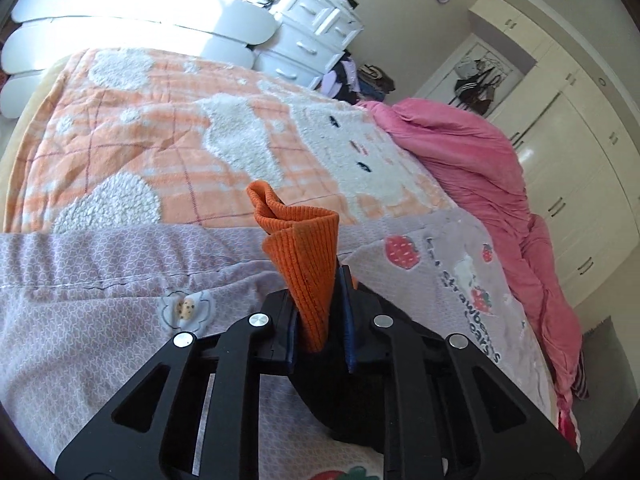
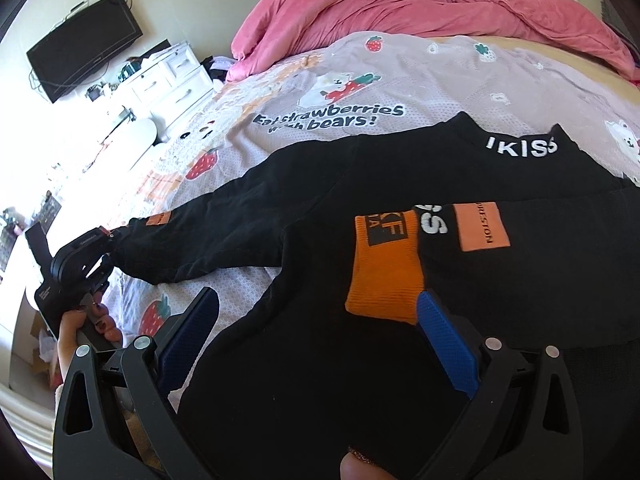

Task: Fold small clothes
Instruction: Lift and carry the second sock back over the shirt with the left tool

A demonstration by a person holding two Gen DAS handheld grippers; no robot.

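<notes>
A small black top (image 2: 320,208) with orange cuffs and white lettering lies spread on the bed. My left gripper (image 1: 320,320) is shut on the ribbed orange cuff (image 1: 308,256) of one sleeve, which sticks up between the jaws. In the right wrist view the left gripper (image 2: 100,248) holds the end of the stretched-out left sleeve (image 2: 192,240). My right gripper (image 2: 316,336) is open, its blue pads (image 2: 448,344) either side of the other sleeve, whose orange cuff (image 2: 384,268) lies folded over the chest.
The bed has a lilac strawberry-print sheet (image 2: 360,92), an orange checked blanket (image 1: 160,140) and a bunched pink duvet (image 2: 400,8). White drawers (image 1: 312,36) and cream wardrobes (image 1: 580,184) stand beyond. A wall TV (image 2: 84,44) hangs at left.
</notes>
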